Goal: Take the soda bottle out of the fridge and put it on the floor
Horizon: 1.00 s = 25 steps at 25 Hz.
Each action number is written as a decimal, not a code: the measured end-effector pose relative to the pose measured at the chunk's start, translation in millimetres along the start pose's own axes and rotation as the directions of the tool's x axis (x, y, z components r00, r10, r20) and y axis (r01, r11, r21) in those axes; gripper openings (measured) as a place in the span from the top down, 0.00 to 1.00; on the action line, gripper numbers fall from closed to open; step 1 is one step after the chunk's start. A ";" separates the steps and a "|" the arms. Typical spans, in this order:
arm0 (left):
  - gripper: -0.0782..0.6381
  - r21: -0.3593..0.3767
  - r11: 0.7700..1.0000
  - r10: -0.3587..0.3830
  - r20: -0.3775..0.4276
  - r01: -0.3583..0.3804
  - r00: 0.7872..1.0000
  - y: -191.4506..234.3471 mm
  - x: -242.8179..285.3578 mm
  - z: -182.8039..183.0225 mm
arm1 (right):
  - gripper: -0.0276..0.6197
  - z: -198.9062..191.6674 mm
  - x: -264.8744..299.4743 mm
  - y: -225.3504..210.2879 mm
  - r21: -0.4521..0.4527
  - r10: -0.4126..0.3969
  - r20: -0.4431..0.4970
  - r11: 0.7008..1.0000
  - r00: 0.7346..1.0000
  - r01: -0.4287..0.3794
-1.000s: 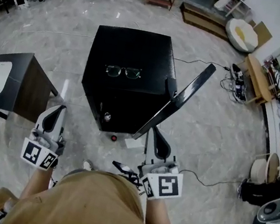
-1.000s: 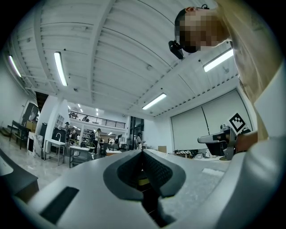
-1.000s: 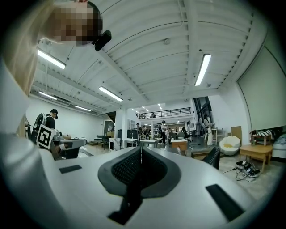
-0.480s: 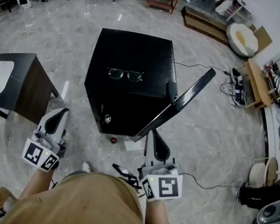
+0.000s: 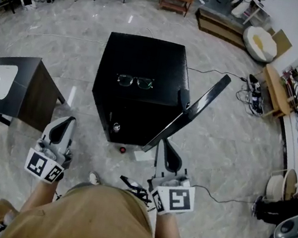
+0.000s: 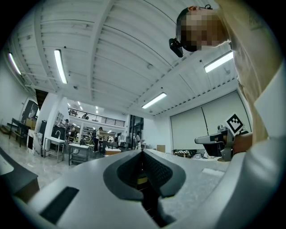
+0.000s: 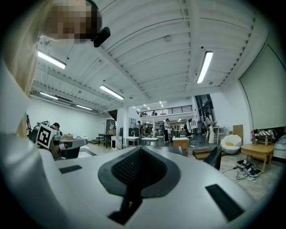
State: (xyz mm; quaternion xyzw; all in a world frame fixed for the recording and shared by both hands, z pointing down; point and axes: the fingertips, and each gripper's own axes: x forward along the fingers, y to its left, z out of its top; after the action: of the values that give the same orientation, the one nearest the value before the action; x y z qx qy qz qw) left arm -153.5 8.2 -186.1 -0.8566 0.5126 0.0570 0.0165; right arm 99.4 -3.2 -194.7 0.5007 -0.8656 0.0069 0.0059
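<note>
The black fridge [image 5: 145,58] stands on the floor in the head view, its door [image 5: 196,109] swung open to the right. In its dark opening a small shiny round thing [image 5: 115,127] shows; I cannot tell if it is the soda bottle. My left gripper [image 5: 63,125] is held low at the left of the fridge front, shut and empty. Just below the open door's lower edge, my right gripper [image 5: 168,148] is also shut with nothing in it. Both gripper views look up at the ceiling, with the left jaws [image 6: 143,154] and the right jaws [image 7: 140,150] closed together.
Glasses [image 5: 135,81] lie on the fridge top. A small red thing [image 5: 122,149] and a white sheet [image 5: 143,155] lie on the floor before the fridge. A dark side table [image 5: 28,95] stands at the left. A cable [image 5: 220,198] runs across the floor at the right.
The head view has shifted slightly, so the fridge sits a little lower and to the right. Both grippers stay shut and have hardly moved.
</note>
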 end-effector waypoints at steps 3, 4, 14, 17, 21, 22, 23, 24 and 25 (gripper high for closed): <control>0.89 -0.004 1.000 0.005 -0.002 -0.005 1.000 -0.4 -0.9 -0.7 | 0.95 -4.0 -0.3 3.0 0.013 0.010 -0.011 1.000 1.000 -0.010; 0.89 -0.005 1.000 0.005 -0.003 -0.005 1.000 -1.1 -1.1 -0.6 | 0.95 -5.3 -0.8 4.1 0.016 0.014 -0.016 1.000 1.000 -0.014; 0.89 -0.009 1.000 0.004 -0.004 -0.004 1.000 -6.9 -6.0 -2.4 | 0.96 -7.3 -7.1 8.1 -0.022 0.018 -0.025 1.000 1.000 -0.018; 0.89 -0.017 1.000 -0.003 -0.001 0.003 1.000 -11.7 -6.0 -3.9 | 0.96 -11.0 -11.2 9.6 -0.014 0.017 -0.039 1.000 0.999 -0.017; 0.89 -0.021 1.000 -0.013 -0.006 0.013 1.000 -14.8 -7.9 -6.4 | 0.96 -13.5 -15.5 12.6 -0.021 0.015 -0.040 1.000 0.999 -0.016; 0.89 -0.023 1.000 -0.015 -0.007 0.014 1.000 -15.1 -8.4 -7.7 | 0.96 -14.9 -16.8 12.2 -0.016 0.010 -0.038 1.000 0.999 -0.011; 0.89 -0.025 1.000 -0.016 -0.008 0.016 1.000 -15.8 -8.5 -9.1 | 0.96 -16.5 -18.0 11.8 -0.010 0.005 -0.038 1.000 0.999 -0.006; 0.89 -0.026 0.999 -0.020 -0.009 0.019 1.000 -16.8 -8.4 -10.3 | 0.96 -18.0 -19.3 11.8 -0.009 0.002 -0.040 1.000 0.999 -0.002; 0.89 -0.025 0.999 -0.023 -0.010 0.023 1.000 -18.1 -8.2 -11.3 | 0.96 -19.3 -20.7 12.4 -0.011 0.000 -0.042 1.000 0.999 0.000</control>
State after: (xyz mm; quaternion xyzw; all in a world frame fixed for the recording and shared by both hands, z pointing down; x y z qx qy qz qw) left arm -140.6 23.0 -174.5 -0.8629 0.5019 0.0587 0.0041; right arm 99.0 21.3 -175.8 0.5004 -0.8653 0.0126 0.0267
